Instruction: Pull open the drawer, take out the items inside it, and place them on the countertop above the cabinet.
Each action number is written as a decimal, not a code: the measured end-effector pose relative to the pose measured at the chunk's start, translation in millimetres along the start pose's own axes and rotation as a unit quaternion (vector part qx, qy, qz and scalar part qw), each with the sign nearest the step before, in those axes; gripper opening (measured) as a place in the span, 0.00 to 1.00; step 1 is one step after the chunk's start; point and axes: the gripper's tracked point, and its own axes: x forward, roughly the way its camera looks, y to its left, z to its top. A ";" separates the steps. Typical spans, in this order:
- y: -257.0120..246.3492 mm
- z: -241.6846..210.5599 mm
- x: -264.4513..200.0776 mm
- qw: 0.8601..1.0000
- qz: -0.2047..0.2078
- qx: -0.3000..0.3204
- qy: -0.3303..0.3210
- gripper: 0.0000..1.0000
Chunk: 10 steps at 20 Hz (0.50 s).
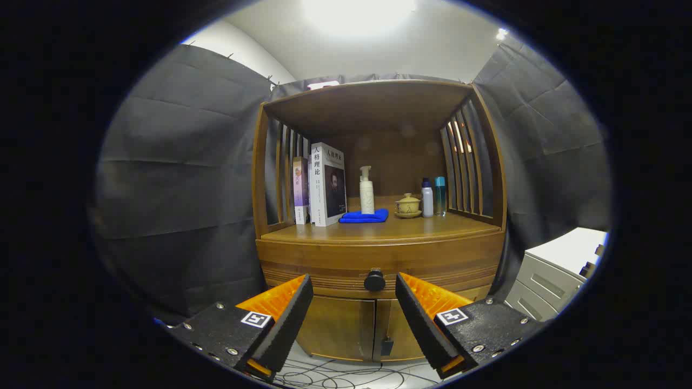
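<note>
A wooden cabinet stands ahead of me, with its drawer (pixel 378 265) closed flush under the countertop (pixel 389 229). The drawer's round dark knob (pixel 374 280) sits in the middle of the drawer front. My gripper (pixel 354 286) is open, its two fingers spread on either side of the knob and still a short way in front of it, touching nothing. What lies inside the drawer is hidden.
On the countertop stand two books (pixel 321 186), a white pump bottle (pixel 366 192) behind a folded blue cloth (pixel 365 216), a lidded tea cup (pixel 408 206) and two small bottles (pixel 433 197). Double doors (pixel 357 327) close the cabinet below. A pale drawer unit (pixel 557 270) stands right; cables (pixel 351 375) trail on the floor.
</note>
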 end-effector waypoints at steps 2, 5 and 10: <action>-0.1 -1.9 0.3 1.000 -0.001 0.001 0.001 0.95; 2.9 -2.2 2.4 1.000 0.001 -0.002 -0.001 0.95; 4.8 -3.2 4.3 1.000 0.005 -0.005 -0.002 0.95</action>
